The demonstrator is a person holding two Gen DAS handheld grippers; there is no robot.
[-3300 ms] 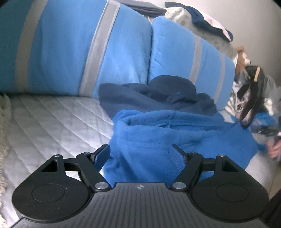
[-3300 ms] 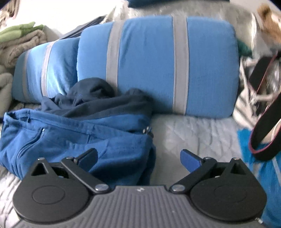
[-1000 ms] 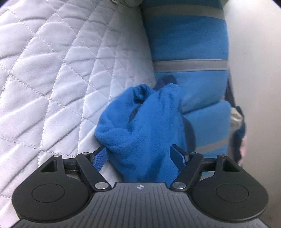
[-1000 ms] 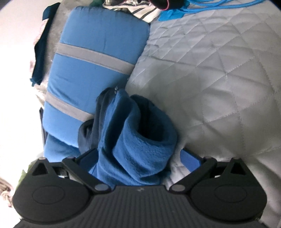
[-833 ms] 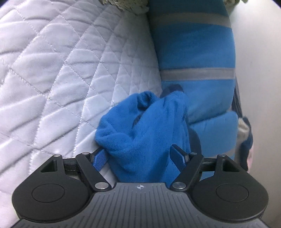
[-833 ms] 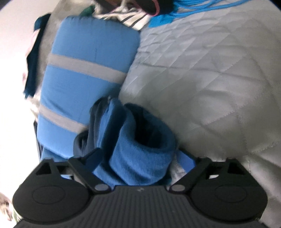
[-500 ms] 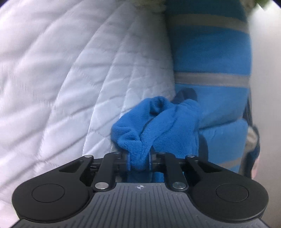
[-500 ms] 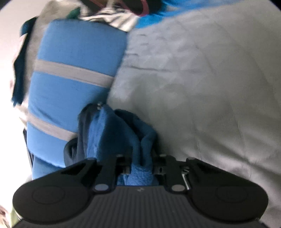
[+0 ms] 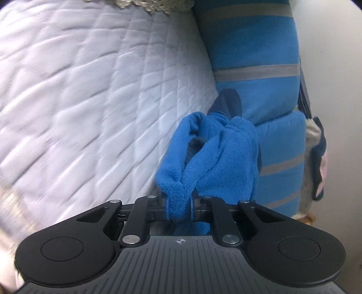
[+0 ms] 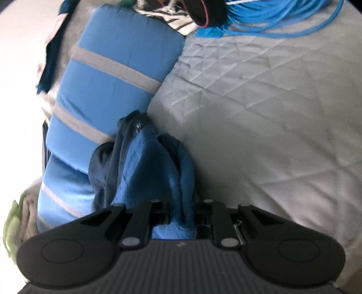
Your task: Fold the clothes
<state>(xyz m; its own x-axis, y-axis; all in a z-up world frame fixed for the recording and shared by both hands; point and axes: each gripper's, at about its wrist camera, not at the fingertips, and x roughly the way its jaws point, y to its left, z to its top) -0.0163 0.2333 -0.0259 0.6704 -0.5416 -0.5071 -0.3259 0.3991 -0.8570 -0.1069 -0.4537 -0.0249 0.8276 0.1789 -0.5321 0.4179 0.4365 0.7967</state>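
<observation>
A bright blue fleece garment with a dark navy lining hangs bunched over the quilted bed. In the left wrist view my left gripper is shut on a fold of its edge, the fleece pinched between the pads. The right wrist view shows the same blue fleece garment from its other end, with my right gripper shut on a thick fold of it. A small zipper pull shows at the garment's far tip. The cloth between the two grips is out of view.
A white quilted bedcover fills the left wrist view, with blue grey-striped pillows against the wall. In the right wrist view the blue pillows lie left, and a coil of blue cord with striped cloth at the far end.
Both grippers stood open around the fleece and have shut on it. Both have since drawn back and up a little, stretching the pinched folds off the bed.
</observation>
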